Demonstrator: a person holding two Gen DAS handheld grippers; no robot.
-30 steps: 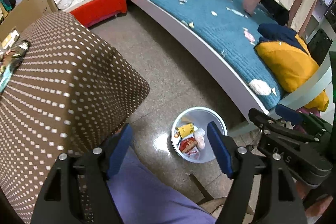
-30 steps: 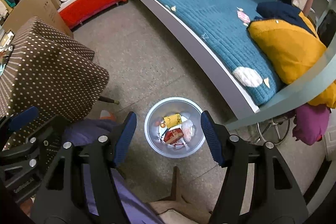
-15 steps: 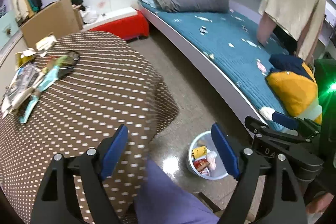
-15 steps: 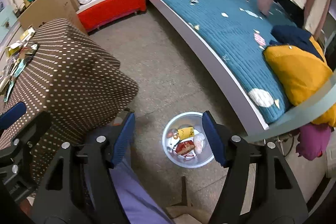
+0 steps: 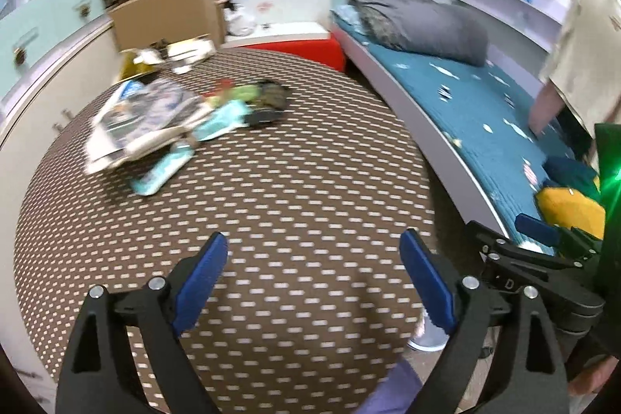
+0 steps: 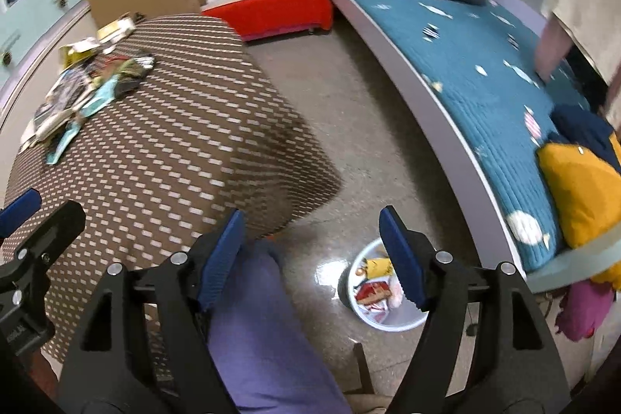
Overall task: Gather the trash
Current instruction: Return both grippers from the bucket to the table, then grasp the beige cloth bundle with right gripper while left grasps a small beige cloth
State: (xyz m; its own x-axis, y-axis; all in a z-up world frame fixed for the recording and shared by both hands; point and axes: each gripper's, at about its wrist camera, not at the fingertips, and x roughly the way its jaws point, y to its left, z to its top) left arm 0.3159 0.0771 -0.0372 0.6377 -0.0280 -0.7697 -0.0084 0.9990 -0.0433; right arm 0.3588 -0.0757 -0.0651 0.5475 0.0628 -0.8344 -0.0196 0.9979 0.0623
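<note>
left claw (image 5: 313, 260): jaws apart, just been opening, empty | right claw (image 6: 311, 239): same | trash pile (image 5: 163, 119): on counter (image 5: 295, 181), 11 o'clock | bin (image 6: 382, 299): floor, wrappers inside

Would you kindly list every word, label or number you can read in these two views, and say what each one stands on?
"D": white letter on the black body of the right gripper, seen in the left wrist view; the rest is hidden.
Small white lettering on the left gripper, in the right wrist view: too small to read.
Print on the wrappers and papers on the table: blurred, unreadable.
Print on the wrappers in the bin: too small to read.
</note>
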